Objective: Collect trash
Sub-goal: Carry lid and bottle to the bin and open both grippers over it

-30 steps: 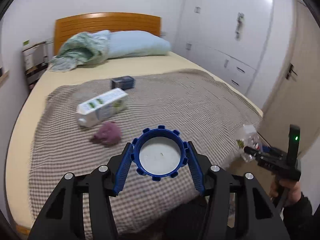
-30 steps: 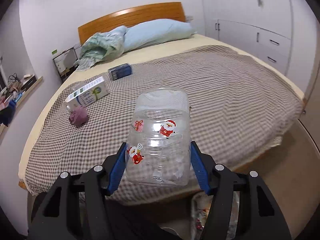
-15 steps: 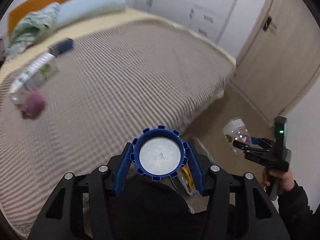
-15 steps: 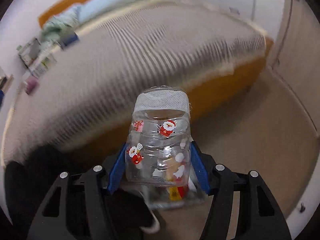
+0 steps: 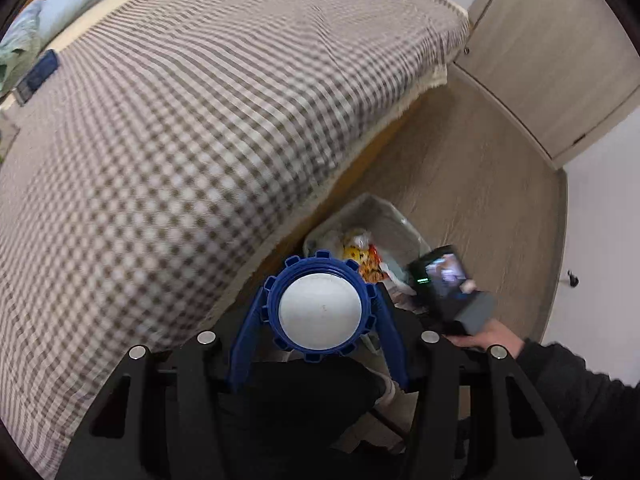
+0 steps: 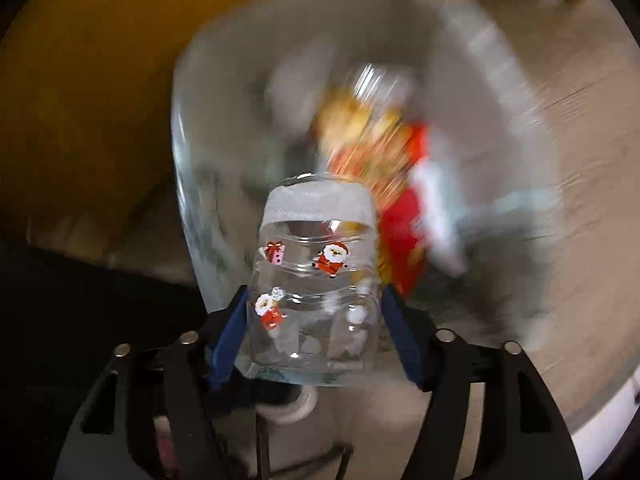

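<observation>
While left claw [image 5: 320, 312] grips blue lid [image 5: 320, 306], right claw [image 6: 316, 320] opens round Santa-sticker jar [image 6: 316, 280].

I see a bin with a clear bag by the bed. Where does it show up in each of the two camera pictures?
Left wrist view: the trash bin sits lower centre-right on the floor beside the bed's edge, just above the blue lid.
Right wrist view: it fills the middle, blurred, its rim curving behind the clear jar.
Shared landmark: the orange-red snack wrapper inside it.
</observation>
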### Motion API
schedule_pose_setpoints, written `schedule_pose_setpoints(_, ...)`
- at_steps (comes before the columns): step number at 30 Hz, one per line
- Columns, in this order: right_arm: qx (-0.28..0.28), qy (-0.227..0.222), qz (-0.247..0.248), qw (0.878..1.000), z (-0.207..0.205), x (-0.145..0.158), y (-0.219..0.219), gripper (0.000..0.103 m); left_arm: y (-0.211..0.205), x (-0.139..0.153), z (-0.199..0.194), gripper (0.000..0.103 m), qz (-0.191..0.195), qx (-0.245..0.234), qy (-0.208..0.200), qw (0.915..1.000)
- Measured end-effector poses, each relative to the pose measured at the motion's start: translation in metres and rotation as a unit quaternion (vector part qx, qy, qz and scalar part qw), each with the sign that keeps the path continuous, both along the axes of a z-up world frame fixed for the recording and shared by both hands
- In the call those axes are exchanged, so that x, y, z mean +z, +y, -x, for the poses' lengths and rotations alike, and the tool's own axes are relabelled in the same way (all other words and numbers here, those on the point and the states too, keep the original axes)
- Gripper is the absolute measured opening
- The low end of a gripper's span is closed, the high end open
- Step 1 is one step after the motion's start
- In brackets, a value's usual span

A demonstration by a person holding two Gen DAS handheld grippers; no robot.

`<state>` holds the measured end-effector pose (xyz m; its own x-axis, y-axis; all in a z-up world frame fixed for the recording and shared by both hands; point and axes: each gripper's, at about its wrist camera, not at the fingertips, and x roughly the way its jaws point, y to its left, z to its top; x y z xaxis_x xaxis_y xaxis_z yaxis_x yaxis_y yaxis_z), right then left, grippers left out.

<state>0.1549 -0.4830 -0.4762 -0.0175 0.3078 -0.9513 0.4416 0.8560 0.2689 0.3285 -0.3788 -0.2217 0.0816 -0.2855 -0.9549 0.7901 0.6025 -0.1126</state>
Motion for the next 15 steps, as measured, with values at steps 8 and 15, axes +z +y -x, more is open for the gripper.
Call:
schedule_pose_setpoints(8,-0.022,-0.059,0.005,0.998,0.030,0.038,-0.033,0.070,-0.046,-0.044,0.017,0.051,-0.034,-0.041,0.019,0.9984)
schedule_pose_setpoints(15,-0.116,-0.104,0.073,0.985,0.080,0.103,-0.096,0.070,-0.111,-0.103,0.049,0.051,-0.049,-0.107,0.093,0.9887)
